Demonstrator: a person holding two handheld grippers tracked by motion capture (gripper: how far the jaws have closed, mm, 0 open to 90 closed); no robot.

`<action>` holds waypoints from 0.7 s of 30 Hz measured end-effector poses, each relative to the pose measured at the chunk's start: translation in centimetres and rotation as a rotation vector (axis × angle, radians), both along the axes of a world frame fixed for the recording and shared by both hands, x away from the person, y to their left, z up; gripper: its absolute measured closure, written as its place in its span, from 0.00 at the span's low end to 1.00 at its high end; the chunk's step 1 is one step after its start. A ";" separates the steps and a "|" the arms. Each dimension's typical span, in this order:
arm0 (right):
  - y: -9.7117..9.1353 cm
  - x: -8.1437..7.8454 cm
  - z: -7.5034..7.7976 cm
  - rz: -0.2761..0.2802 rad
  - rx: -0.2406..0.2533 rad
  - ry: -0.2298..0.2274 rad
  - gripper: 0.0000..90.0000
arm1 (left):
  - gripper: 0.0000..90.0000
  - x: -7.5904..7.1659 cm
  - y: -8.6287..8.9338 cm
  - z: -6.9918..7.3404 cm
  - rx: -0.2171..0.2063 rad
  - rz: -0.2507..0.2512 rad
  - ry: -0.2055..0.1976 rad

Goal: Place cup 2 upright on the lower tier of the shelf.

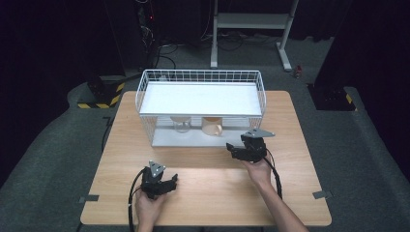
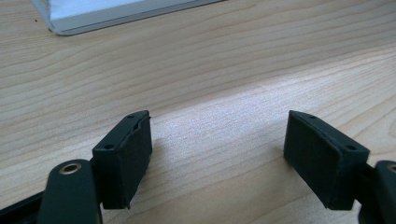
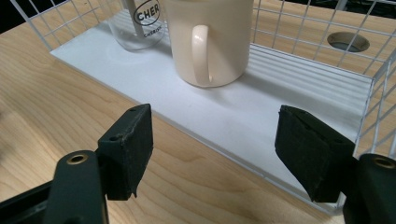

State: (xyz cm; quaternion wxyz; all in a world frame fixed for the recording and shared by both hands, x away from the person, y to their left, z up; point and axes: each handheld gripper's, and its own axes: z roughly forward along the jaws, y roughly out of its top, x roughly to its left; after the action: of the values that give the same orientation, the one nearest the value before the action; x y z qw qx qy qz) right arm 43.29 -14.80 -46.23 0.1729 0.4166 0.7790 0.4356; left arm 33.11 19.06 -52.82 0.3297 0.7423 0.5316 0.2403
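A white wire rack stands at the back of the wooden table. On its lower white board a cream mug stands with its handle facing me, and a clear glass with printed letters is just left of it. In the high view the mug and glass sit under the rack's top shelf. My right gripper is open just in front of the board's edge, pointing at the mug, with nothing between its jaws. My left gripper is open over bare wood near the table's front left.
The rack's wire wall rises close to my right gripper's right jaw. A round cable hole lies in the table behind the rack. A corner of the white board lies far ahead of my left gripper. Dark floor surrounds the table.
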 end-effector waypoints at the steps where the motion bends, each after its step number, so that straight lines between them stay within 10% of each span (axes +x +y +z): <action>1: -0.1 0.0 0.0 0.004 -0.003 -0.001 0.32 | 0.27 0.0 0.0 0.0 0.000 0.002 0.001; 21: -2.6 -1.7 0.3 0.021 0.032 -0.018 0.33 | 0.27 0.0 0.0 0.0 -0.002 0.005 -0.002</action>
State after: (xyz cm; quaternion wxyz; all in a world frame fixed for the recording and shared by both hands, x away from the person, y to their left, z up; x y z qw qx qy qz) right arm 41.57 -17.43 -45.94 0.1686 0.4074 0.7745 0.4536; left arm 33.12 19.06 -52.84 0.3301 0.7405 0.5333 0.2414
